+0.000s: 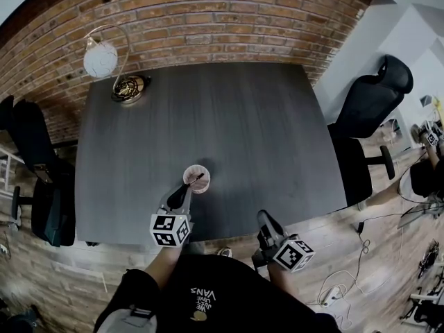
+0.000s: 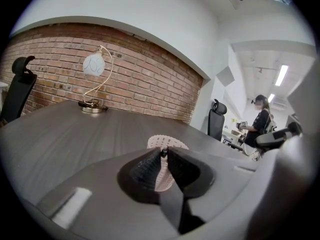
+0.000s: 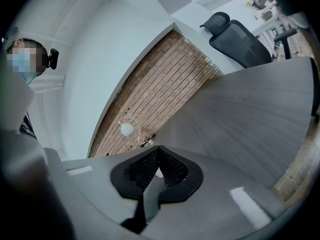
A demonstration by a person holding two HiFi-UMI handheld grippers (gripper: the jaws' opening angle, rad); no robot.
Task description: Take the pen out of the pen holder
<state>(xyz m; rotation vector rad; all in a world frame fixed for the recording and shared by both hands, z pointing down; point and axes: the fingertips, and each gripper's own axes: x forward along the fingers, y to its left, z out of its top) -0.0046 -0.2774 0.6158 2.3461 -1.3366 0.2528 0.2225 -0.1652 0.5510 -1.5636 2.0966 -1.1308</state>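
The dark surface (image 1: 243, 116) carries the pink mesh pen holder (image 1: 189, 177). Your left tool (image 1: 187, 188) reaches over the holder, pinching the pen (image 1: 199, 178) by its top so it can lift straight out. Your right tool (image 1: 264, 218) hangs right of the holder, pressed together and empty. Inside the holder, the pen's lower barrel is hidden.

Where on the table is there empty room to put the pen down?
The whole wide middle of the table is bare, from the lamp corner across to the right edge. Only the near edge is crowded, where the left gripper meets the pen holder.
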